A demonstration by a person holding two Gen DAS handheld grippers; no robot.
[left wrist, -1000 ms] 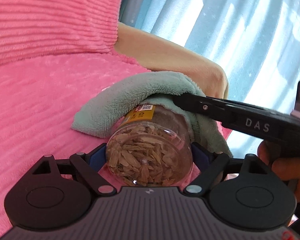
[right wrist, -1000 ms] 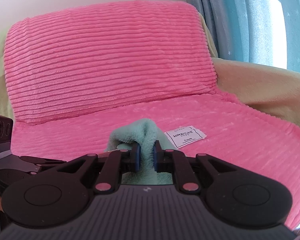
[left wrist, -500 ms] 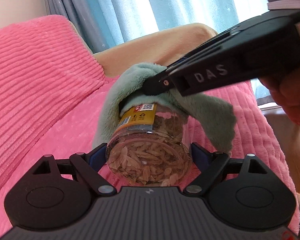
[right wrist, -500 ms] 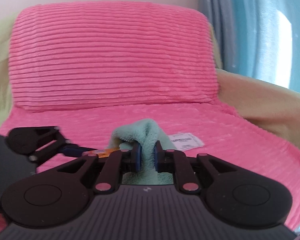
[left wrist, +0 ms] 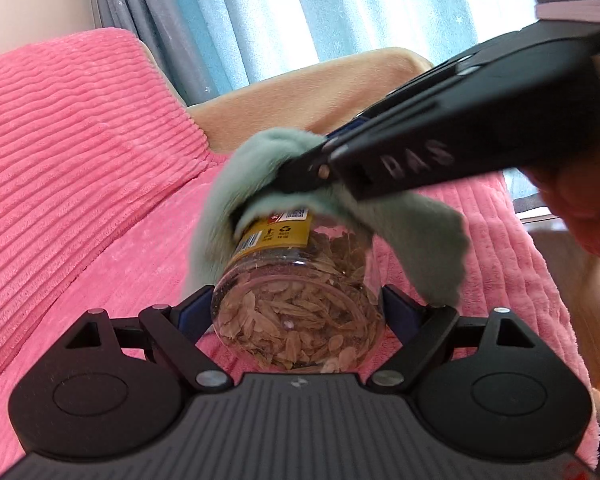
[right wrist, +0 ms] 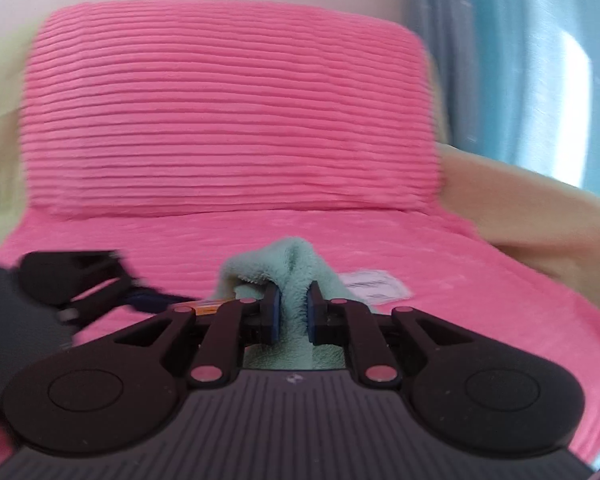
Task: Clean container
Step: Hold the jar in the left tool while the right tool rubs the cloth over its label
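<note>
A clear jar [left wrist: 296, 300] fills the gap between the left gripper [left wrist: 298, 312] fingers. A green cloth [left wrist: 412, 232] drapes over its far end, pinched by the right gripper [right wrist: 293, 312], whose black body crosses above from the right. The pink sofa seat [left wrist: 120, 272] lies open to the left; the backrest [right wrist: 228, 112] walls off the far side.

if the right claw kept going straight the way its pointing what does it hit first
The right claw, shut on the green cloth, points at the pink sofa. Going straight on, it would probably meet the pink seat cushion first, near the white tag; depth is unclear.
</note>
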